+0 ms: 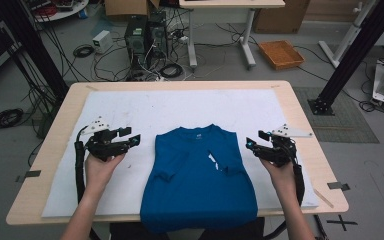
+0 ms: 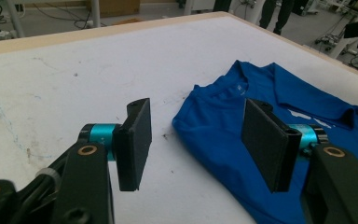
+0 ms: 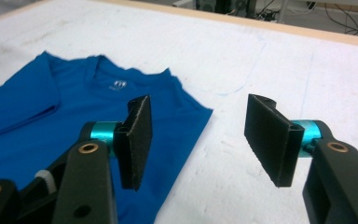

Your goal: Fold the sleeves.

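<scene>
Wooden worktop (image 1: pixel 50 150) under a white cover sheet (image 1: pixel 130 107). One blue T-shirt (image 1: pixel 195 185) at centre near edge, both sleeves folded inward, hem hanging over the front rim. Bare white sheet wide open behind collar and on both flanks. Two grippers: left gripper (image 1: pixel 132 140) just beside shirt's left side, fingers spread, nothing between; right gripper (image 1: pixel 252 146) by right shoulder, fingers spread, empty.

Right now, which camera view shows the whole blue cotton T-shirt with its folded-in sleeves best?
The high view: the blue cotton T-shirt shows entire, collar away from the person, both sleeves folded inward, hem over the table's near edge. The left gripper view shows its collar and one shoulder; the right gripper view shows the collar and the other shoulder.
</scene>
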Demonstrator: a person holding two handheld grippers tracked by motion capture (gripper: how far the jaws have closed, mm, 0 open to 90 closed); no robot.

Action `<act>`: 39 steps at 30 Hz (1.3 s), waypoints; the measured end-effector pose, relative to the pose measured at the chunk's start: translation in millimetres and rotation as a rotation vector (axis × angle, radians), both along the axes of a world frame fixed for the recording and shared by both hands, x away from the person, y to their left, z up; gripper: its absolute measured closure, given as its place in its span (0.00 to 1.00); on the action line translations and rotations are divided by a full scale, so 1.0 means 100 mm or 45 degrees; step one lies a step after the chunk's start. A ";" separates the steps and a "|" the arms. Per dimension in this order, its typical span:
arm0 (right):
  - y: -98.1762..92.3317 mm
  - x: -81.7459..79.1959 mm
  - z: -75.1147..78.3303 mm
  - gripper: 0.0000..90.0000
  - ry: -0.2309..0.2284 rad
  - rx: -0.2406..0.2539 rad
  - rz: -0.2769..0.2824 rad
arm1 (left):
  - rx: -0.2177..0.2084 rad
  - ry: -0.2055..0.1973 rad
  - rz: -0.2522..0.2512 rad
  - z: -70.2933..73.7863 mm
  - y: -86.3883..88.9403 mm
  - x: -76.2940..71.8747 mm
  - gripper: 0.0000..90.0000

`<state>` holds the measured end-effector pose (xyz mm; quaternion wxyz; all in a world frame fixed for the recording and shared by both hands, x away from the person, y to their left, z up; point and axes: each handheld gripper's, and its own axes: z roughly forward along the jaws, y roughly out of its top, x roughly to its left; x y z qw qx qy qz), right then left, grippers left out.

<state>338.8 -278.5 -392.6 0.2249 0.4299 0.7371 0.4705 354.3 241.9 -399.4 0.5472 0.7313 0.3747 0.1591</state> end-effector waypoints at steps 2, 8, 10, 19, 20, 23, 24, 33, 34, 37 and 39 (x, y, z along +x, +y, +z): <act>-0.01 0.03 0.00 0.44 0.004 0.007 -0.007 | -0.002 0.000 0.000 0.00 0.01 -0.01 0.48; -0.03 0.04 0.02 0.42 -0.011 0.012 -0.011 | 0.027 -0.003 0.014 0.00 0.02 -0.06 0.48; -0.02 0.04 0.02 0.42 -0.012 0.018 -0.018 | 0.038 -0.013 0.018 0.00 0.02 -0.07 0.48; -0.06 0.07 0.02 0.41 -0.004 0.035 -0.045 | 0.035 -0.024 0.034 -0.02 0.04 -0.04 0.44; -0.07 0.07 0.02 0.41 -0.005 0.036 -0.047 | 0.038 -0.027 0.034 -0.02 0.04 -0.04 0.44; -0.09 0.07 0.01 0.40 -0.004 0.036 -0.049 | 0.025 -0.025 0.040 -0.02 0.04 -0.03 0.42; -0.10 0.06 0.01 0.41 -0.002 0.039 -0.045 | 0.022 -0.028 0.047 -0.02 0.04 -0.04 0.41; -0.20 0.05 0.03 0.36 -0.002 0.052 -0.060 | 0.068 -0.081 0.095 0.01 0.03 -0.07 0.41; -0.20 0.06 0.03 0.36 -0.002 0.054 -0.062 | 0.068 -0.081 0.096 0.02 0.03 -0.07 0.41; -0.21 0.06 0.02 0.36 0.001 0.053 -0.061 | 0.072 -0.079 0.094 0.01 0.03 -0.07 0.41; -0.20 0.06 0.02 0.36 0.002 0.050 -0.061 | 0.071 -0.079 0.094 0.01 0.03 -0.07 0.41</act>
